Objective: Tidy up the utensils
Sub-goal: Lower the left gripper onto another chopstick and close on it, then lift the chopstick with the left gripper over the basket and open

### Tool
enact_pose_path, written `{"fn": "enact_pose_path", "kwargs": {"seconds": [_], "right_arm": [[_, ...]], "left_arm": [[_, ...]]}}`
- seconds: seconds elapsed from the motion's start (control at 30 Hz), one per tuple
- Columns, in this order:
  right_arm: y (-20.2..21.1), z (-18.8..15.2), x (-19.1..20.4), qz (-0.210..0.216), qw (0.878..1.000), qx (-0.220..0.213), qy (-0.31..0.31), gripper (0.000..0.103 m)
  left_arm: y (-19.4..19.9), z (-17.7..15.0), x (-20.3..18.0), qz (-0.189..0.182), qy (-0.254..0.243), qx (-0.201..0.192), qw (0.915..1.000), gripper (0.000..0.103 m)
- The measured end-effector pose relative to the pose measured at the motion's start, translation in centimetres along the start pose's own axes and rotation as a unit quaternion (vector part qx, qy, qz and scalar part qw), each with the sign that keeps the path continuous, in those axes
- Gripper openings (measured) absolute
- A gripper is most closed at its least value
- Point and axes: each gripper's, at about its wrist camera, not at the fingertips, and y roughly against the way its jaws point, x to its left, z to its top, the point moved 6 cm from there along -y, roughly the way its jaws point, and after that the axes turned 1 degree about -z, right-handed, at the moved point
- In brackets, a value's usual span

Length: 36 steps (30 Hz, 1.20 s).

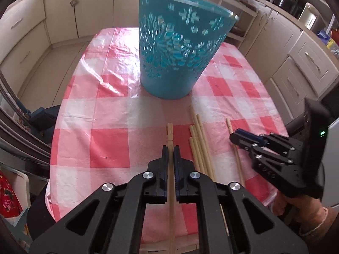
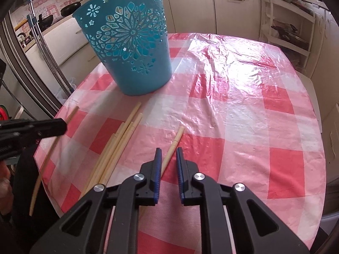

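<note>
A teal cut-out basket stands on the red-and-white checked tablecloth; one stick end pokes above its far rim. My left gripper is shut on a single wooden chopstick lying along its fingers. A bundle of several chopsticks lies just right of it. In the right wrist view the basket is at upper left. My right gripper is open, its jaws either side of a lone chopstick on the cloth, not touching it. The bundle lies to its left.
Cream kitchen cabinets surround the table. A white shelf rack stands at the far right. The table edge is close on the left, where the other gripper reaches in. Pans hang on the wall.
</note>
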Motion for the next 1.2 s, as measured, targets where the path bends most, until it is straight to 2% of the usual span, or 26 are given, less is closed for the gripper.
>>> {"fn": "enact_pose_path", "kwargs": {"seconds": [0.1, 0.2, 0.4, 0.63, 0.77, 0.87, 0.97, 1.1, 1.2], "right_arm": [[0.1, -0.1, 0.0, 0.002, 1.0, -0.01, -0.003, 0.014], [0.2, -0.2, -0.1, 0.008, 1.0, -0.016, -0.007, 0.014], [0.3, -0.2, -0.1, 0.011, 1.0, -0.02, -0.01, 0.014], [0.4, -0.3, -0.2, 0.017, 0.999, -0.027, -0.014, 0.014], [0.4, -0.3, -0.4, 0.023, 0.999, -0.028, -0.017, 0.014], [0.4, -0.3, -0.5, 0.028, 0.999, -0.029, -0.02, 0.014], [0.4, -0.3, -0.7, 0.033, 0.999, -0.03, -0.022, 0.014], [0.5, -0.3, -0.7, 0.033, 0.999, -0.029, -0.022, 0.014], [0.4, -0.2, -0.7, 0.035, 0.999, -0.027, -0.023, 0.014]], "left_arm": [[3.7, 2.0, -0.4, -0.028, 0.0, -0.031, 0.9991, 0.005], [7.7, 4.4, -1.2, -0.046, -0.003, -0.079, 0.9958, 0.005], [13.5, 10.1, -2.9, -0.055, -0.016, -0.177, 0.9826, 0.005], [16.9, 18.9, -4.0, -0.025, -0.018, -0.297, 0.9545, 0.005], [17.2, 22.9, -4.7, 0.01, -0.021, -0.363, 0.9315, 0.005], [15.3, 25.0, -4.5, 0.034, -0.015, -0.379, 0.9246, 0.005], [12.3, 26.1, -4.1, 0.057, -0.008, -0.38, 0.9232, 0.005], [8.5, 26.1, -3.4, 0.077, -0.004, -0.367, 0.9269, 0.005], [6.1, 25.4, -2.8, 0.088, -0.006, -0.349, 0.9331, 0.005]]}}
